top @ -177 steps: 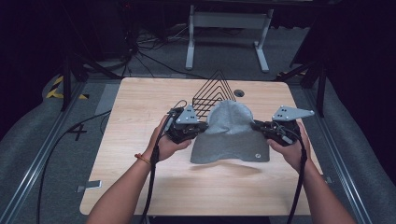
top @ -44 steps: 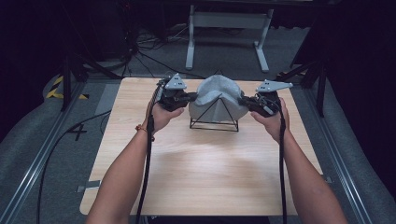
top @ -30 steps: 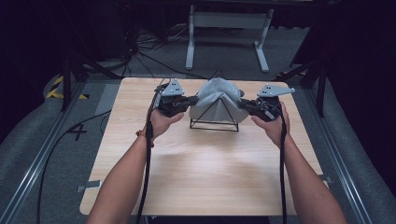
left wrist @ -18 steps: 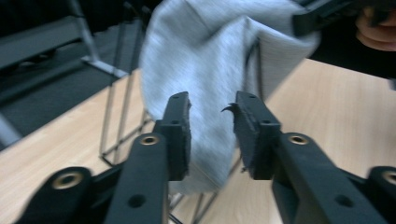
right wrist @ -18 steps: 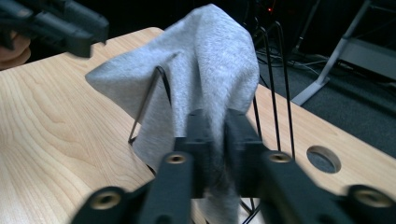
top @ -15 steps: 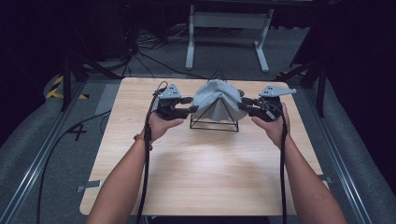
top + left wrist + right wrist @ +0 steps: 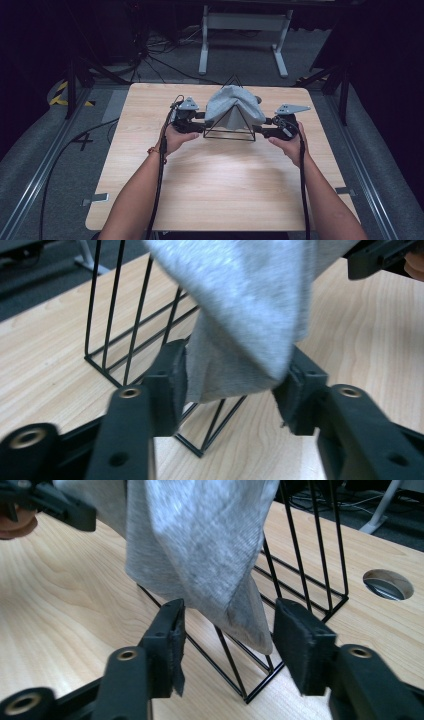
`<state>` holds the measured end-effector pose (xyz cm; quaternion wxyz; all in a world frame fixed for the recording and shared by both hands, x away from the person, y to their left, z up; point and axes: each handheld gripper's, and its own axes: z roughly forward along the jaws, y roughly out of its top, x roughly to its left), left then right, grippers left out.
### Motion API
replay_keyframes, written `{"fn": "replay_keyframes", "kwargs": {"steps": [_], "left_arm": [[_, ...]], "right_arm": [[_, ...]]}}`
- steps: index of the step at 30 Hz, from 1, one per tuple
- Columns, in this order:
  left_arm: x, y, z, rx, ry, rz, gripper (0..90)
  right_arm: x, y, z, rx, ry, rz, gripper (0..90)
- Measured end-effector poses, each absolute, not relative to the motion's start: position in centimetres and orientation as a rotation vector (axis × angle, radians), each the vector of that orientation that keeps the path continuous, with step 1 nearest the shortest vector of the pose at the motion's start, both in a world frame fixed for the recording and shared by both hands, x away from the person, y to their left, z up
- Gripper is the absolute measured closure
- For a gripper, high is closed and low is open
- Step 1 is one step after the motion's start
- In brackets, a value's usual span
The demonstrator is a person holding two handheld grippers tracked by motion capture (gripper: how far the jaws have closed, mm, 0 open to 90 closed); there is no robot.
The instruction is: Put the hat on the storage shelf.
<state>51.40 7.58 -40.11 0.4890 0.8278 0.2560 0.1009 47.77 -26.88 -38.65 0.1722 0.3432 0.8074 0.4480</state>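
A grey cloth point(image 7: 234, 104) lies draped over the peak of a black wire rack point(image 7: 230, 131), hanging down both of its sloping sides. The rack is a triangular frame of thin rods standing on the wooden bench point(image 7: 220, 195), toward the far middle of the top; its apex pokes up just behind the cloth and its base rods rest flat on the wood. Nothing sits inside the rack; the space under the cloth between the rods is open.

In the left gripper view the cloth point(image 7: 250, 305) hangs down between the jaws of the left tool point(image 7: 234, 390), which stand apart. A lower corner of the fabric lies against the inner pad of one jaw and its hem reaches near the other, but the jaws are not pressed together on it. The wire rods point(image 7: 135, 315) rise behind and below the fabric.

In the right gripper view the right tool point(image 7: 229, 640) is likewise spread wide, with the bottom edge of the cloth point(image 7: 200, 545) hanging in the gap just clear of both pads, and the rack's rods point(image 7: 300, 545) beyond. A round hole point(image 7: 388, 584) in the bench shows past the rack.

From above, the left tool point(image 7: 199, 123) is at the rack's left end and the right tool point(image 7: 260, 129) at its right end, each held in a hand, cables trailing back along the forearms. Beyond the bench a white frame point(image 7: 244, 22) stands on grey floor.
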Motion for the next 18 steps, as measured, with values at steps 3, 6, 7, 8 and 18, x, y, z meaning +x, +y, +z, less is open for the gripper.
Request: {"fn": "replay_keyframes", "kwargs": {"steps": [3, 6, 7, 8, 18], "left_arm": [[52.0, 7.3, -40.4, 2.017, 0.638, 0.234, 56.9], [52.2, 6.9, -40.7, 2.055, 0.619, 0.259, 70.9], [52.2, 6.7, -40.8, 2.064, 0.622, 0.275, 75.4], [52.3, 6.6, -40.8, 2.084, 0.617, 0.295, 82.3], [51.8, 5.3, -42.0, 2.226, 0.571, 0.372, 87.0]], "right_arm": [[48.1, -26.5, -39.0, 0.955, 2.297, 1.248, 64.5], [48.3, -26.4, -39.3, 0.936, 2.286, 1.26, 80.5], [48.3, -26.4, -39.3, 0.93, 2.285, 1.264, 84.2], [48.3, -26.4, -39.4, 0.923, 2.281, 1.258, 85.2], [48.3, -26.2, -40.9, 0.919, 2.333, 1.182, 86.6]]}}
